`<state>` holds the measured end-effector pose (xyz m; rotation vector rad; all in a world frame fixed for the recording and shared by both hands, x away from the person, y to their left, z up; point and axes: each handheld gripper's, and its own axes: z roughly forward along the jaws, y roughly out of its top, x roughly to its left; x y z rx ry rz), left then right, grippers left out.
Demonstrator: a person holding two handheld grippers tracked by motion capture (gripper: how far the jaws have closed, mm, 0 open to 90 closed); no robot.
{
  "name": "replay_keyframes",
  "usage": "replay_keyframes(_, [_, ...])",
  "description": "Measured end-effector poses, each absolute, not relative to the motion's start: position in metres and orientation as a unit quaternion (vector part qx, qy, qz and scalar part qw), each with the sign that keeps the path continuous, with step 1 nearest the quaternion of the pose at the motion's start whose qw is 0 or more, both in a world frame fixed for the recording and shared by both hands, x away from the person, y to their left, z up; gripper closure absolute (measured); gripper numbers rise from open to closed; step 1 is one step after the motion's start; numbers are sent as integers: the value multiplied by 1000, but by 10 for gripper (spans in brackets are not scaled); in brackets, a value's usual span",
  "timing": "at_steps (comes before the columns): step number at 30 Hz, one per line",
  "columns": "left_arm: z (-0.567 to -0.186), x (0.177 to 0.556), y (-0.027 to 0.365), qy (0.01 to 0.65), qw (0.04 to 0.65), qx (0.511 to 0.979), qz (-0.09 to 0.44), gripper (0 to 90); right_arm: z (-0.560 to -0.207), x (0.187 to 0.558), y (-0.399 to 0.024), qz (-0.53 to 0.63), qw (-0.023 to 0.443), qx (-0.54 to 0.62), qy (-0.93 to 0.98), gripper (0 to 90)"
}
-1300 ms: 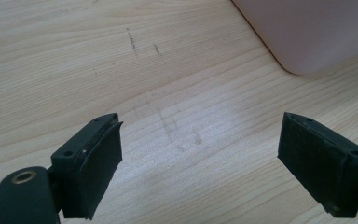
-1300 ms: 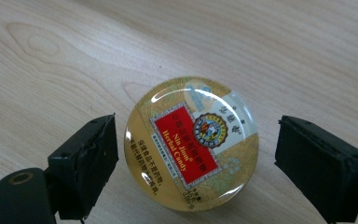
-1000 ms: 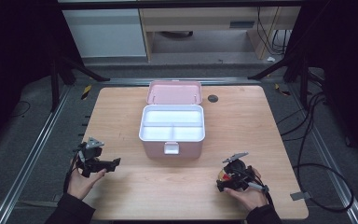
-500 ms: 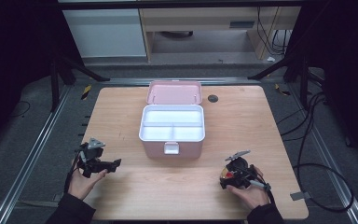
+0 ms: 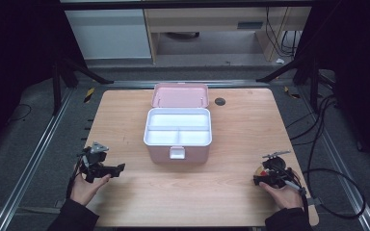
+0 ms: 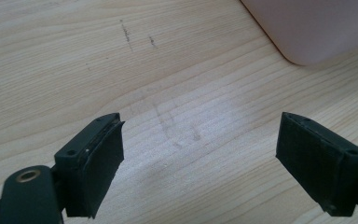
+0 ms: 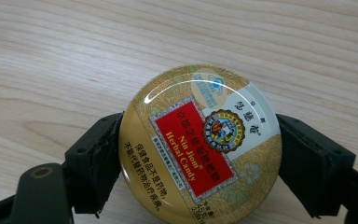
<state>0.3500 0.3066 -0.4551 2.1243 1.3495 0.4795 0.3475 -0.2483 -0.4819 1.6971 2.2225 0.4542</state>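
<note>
The candy tin (image 7: 200, 144), a round gold one with a red label, sits lid-up between the jaws of the right gripper (image 7: 200, 158), each pad pressed to its rim, so the jaws stand wide only because the tin is wide. Gripped across its middle this way, it stays level and should not slip. In the high view the right gripper (image 5: 273, 173) is near the desk's (image 5: 250, 130) front right corner, well apart from the box (image 5: 178, 134); whether the tin rests on the wood or hangs just above it is hard to tell.

The pink box stands at the desk's middle, its lid (image 5: 180, 95) thrown back toward the far edge and its white tray bare, probably to receive the tin.

The left gripper (image 5: 107, 169) lies near the front left corner, jaws wide apart over bare wood, holding nothing; the left gripper view catches a corner of the box (image 6: 317, 28), as if it waits to steady it.
</note>
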Motion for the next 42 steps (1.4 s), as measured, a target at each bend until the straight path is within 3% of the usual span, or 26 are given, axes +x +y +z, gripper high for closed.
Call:
replay_keyframes(14, [-451,349,305,502,295,793,180,149,-485,348,-256,172,150,595,771,159])
replay_keyframes(23, [-430,352,299,485,314,795,186,170,-458,349,-247,236,214,569,759,171])
replay_keyframes(29, [-408,360,289,467,342,793,191,186,-435,356,-226,286,245,537,755,181])
replay_keyframes(36, [-383,380,271,453,382,785,185,205,-409,370,-193,340,247,492,762,238])
replay_keyframes(42, [-379,397,250,441,380,791,186,220,-384,382,-163,396,240,466,754,286])
